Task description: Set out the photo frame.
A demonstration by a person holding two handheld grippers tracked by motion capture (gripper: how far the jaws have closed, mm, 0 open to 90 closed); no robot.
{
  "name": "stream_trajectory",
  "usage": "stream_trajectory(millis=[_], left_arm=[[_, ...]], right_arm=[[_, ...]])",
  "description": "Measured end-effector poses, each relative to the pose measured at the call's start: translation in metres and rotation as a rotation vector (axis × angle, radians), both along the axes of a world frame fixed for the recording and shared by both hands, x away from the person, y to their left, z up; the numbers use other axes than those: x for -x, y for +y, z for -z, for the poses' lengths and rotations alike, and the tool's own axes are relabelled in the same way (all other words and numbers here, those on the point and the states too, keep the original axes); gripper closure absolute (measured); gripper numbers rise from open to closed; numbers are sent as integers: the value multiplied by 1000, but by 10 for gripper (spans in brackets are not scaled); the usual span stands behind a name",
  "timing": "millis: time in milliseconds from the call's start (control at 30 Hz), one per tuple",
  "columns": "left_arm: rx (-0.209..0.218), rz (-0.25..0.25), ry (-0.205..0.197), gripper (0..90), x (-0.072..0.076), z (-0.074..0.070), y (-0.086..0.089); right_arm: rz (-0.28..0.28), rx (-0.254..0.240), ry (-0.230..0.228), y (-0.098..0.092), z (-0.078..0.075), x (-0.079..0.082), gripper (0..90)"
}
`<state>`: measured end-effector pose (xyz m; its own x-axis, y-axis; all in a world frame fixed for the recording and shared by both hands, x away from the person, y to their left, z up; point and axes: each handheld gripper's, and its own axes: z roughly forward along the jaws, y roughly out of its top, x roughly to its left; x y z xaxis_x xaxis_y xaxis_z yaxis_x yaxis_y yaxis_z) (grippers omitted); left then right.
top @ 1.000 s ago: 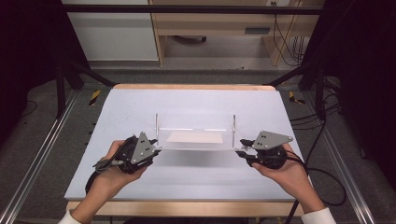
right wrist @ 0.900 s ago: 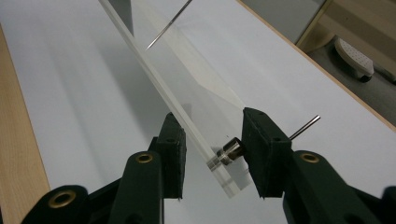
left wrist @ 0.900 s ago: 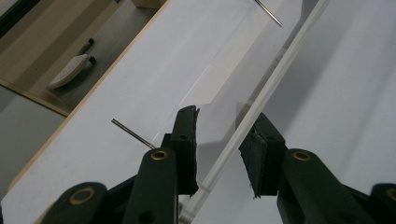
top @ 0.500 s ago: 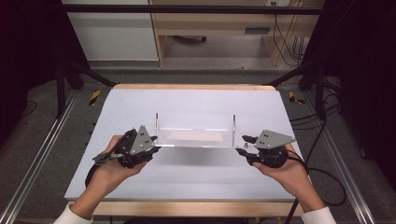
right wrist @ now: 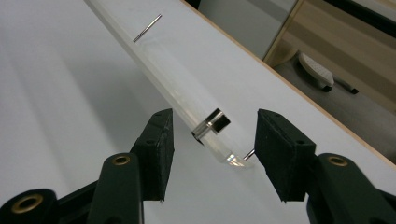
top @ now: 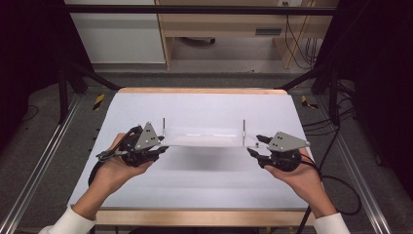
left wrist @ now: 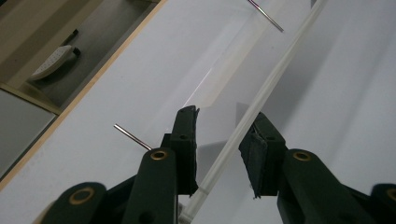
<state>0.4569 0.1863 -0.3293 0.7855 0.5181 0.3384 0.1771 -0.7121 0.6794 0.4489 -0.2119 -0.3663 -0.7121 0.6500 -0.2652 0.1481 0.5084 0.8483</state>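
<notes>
High view: a clear, flat acrylic panel (top: 202,138) with two thin upright metal pins (top: 163,127) near its ends hangs level above the white-covered table (top: 204,187), casting a soft shadow on the cloth below. At its left end sits the person's left gripper (top: 158,144), black with a grey three-cornered plate, cradled in the left hand (top: 117,168). At its right end sits the right gripper (top: 254,145), resting in the right hand (top: 302,178); its jaws flank the panel's corner.

Left gripper view: the two black jaws rise from the bottom with the panel's pale edge (left wrist: 252,112) running up between them. The left pad lies against the panel's face; the right pad stands close beside the edge, and whether it presses on it I cannot tell. One metal pin (left wrist: 133,136) juts out just left of the left jaw, and the other pin shows far up the panel.

Right gripper view: the jaws stand fairly wide and have just been opening. The panel's corner (right wrist: 224,151) lies between them, carrying a small silver cylindrical fitting (right wrist: 212,125). Clear space separates the left pad from the panel. A pin tip just reaches the right pad. Beyond the table's wooden rim lies a grey floor.
</notes>
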Motion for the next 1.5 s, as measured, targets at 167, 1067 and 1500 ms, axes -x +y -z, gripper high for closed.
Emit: stream_trajectory(millis=[167, 1067, 1500], left_arm=[[4, 3, 5, 664, -5, -4, 0], [3, 36, -9, 615, -58, -35, -1], [380, -28, -38, 270, -74, -50, 20]], right_arm=[[2, -28, -19, -2, -2, -3, 517], [44, -130, -62, -3, -21, -39, 624], [55, -159, -36, -5, -30, -60, 629]])
